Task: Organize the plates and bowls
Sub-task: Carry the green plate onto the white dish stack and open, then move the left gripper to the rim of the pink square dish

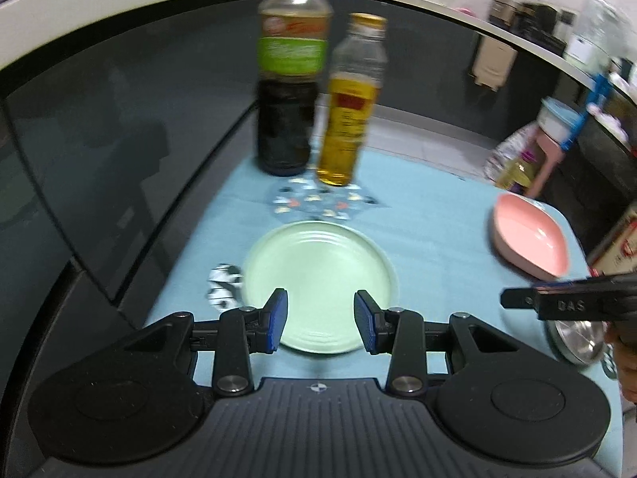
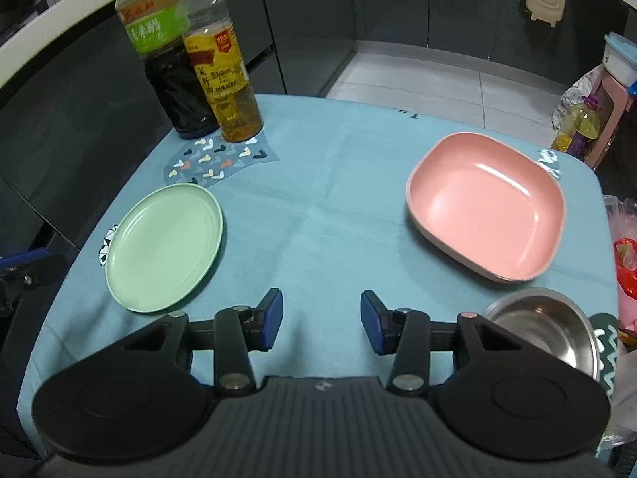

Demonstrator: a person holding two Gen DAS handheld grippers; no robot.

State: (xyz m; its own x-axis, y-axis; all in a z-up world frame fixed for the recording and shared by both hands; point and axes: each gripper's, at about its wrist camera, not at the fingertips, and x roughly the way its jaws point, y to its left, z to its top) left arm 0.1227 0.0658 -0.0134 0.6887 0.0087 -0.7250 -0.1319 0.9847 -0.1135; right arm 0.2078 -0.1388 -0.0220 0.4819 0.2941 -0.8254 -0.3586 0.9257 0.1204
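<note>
A round pale green plate [image 1: 318, 279] [image 2: 165, 249] lies on the light blue tablecloth [image 2: 318, 199]. My left gripper [image 1: 321, 320] hangs open above its near edge, nothing between the blue pads. A pink square dish [image 2: 487, 203] [image 1: 529, 239] sits on the right side of the table. A steel bowl [image 2: 545, 326] [image 1: 577, 338] stands at the near right corner. My right gripper [image 2: 321, 324] hovers open over bare cloth between plate and bowl, holding nothing. Part of the right gripper's body shows at the right edge of the left wrist view.
A dark sauce bottle [image 2: 167, 51] [image 1: 288, 75] and an amber oil bottle [image 2: 225, 67] [image 1: 350, 103] stand on a patterned mat [image 2: 215, 159] at the back left. Dark cabinets surround the table. A pink stool with bottles [image 2: 589, 119] and plastic bags [image 2: 625, 263] lie to the right.
</note>
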